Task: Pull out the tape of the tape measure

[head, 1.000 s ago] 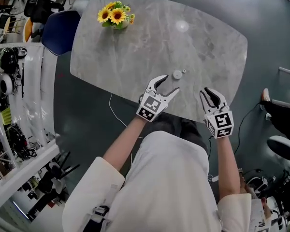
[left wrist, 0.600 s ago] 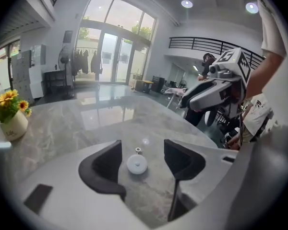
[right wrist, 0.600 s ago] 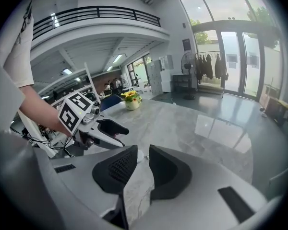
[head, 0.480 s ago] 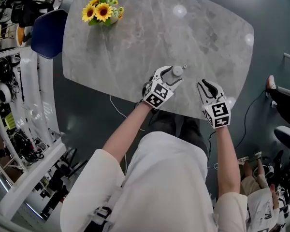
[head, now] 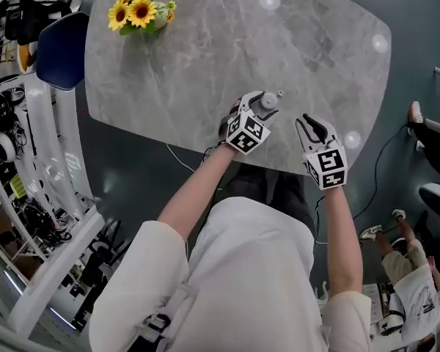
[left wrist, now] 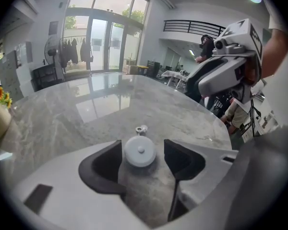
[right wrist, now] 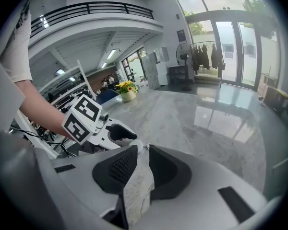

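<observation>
The tape measure [head: 268,102] is a small round white disc lying flat on the grey marble table [head: 205,57], near its front edge. Its little pull tab [left wrist: 141,128] points away from me. My left gripper [head: 261,108] is open and straddles the disc [left wrist: 140,151], one dark pad on each side with a small gap to each. My right gripper [head: 313,129] hovers over the table edge just to the right, jaws a narrow way apart and empty. In the right gripper view [right wrist: 143,164] the left gripper [right wrist: 110,131] shows ahead.
A vase of sunflowers [head: 139,9] stands at the table's far left corner, with a blue chair [head: 59,46] beside it. White shelving with gear [head: 29,160] runs along the left. A thin cable [head: 182,161] lies on the floor below the table edge.
My left gripper has moved forward, from short of the tape measure to around it. The right gripper has edged forward a little. The head view has shifted.
</observation>
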A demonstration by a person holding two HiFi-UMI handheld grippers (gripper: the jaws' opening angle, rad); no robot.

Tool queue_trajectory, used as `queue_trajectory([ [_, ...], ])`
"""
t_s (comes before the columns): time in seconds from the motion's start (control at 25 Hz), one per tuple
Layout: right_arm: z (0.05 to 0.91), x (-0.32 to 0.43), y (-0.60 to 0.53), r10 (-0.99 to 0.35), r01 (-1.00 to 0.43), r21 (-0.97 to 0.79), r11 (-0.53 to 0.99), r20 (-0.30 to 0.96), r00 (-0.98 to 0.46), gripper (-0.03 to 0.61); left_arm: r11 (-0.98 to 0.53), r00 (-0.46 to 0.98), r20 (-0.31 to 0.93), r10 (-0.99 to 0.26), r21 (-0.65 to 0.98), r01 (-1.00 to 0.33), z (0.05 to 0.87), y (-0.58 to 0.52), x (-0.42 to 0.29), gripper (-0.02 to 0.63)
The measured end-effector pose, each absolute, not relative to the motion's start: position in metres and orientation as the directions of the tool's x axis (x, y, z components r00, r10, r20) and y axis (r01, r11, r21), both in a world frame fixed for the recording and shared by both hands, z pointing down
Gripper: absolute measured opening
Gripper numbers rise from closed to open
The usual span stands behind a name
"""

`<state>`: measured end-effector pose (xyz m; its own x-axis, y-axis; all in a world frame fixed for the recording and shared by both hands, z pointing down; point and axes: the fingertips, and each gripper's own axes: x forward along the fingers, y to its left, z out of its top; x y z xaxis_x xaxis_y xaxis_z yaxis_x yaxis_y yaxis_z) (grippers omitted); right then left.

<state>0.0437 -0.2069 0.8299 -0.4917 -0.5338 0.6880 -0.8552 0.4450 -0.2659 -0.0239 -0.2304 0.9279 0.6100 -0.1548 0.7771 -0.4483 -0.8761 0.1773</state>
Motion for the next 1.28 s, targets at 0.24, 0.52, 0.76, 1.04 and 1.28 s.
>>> queue_trajectory([
  [0.24, 0.832, 0.047, -0.206, -0.537, -0.863, -0.261, 0.432, 0.695, -0.479, 0.097, -0.883, 0.563, 0.805, -0.188, 0.112, -0.455, 0.942, -0.236, -0.025, 0.219],
  [0.52, 0.821, 0.052, -0.205, -0.545, -0.866, -0.241, 0.439, 0.694, -0.47, 0.095, -0.893, 0.575, 0.802, -0.162, 0.129, -0.432, 0.933, -0.235, -0.024, 0.216],
  [0.76, 0.803, 0.057, -0.198, -0.547, -0.86, -0.232, 0.455, 0.689, -0.476, 0.095, -0.905, 0.596, 0.786, -0.164, 0.12, -0.408, 0.901, -0.234, -0.015, 0.216],
  [1.04, 0.766, 0.065, -0.198, -0.579, -0.852, -0.195, 0.486, 0.658, -0.481, 0.095, -0.935, 0.624, 0.759, -0.186, 0.058, -0.35, 0.841, -0.227, -0.003, 0.216],
  [1.28, 0.726, 0.077, -0.195, -0.613, -0.843, -0.144, 0.518, 0.626, -0.483, 0.095, -0.951, 0.663, 0.723, -0.192, 0.029, -0.307, 0.781, -0.209, 0.015, 0.216],
])
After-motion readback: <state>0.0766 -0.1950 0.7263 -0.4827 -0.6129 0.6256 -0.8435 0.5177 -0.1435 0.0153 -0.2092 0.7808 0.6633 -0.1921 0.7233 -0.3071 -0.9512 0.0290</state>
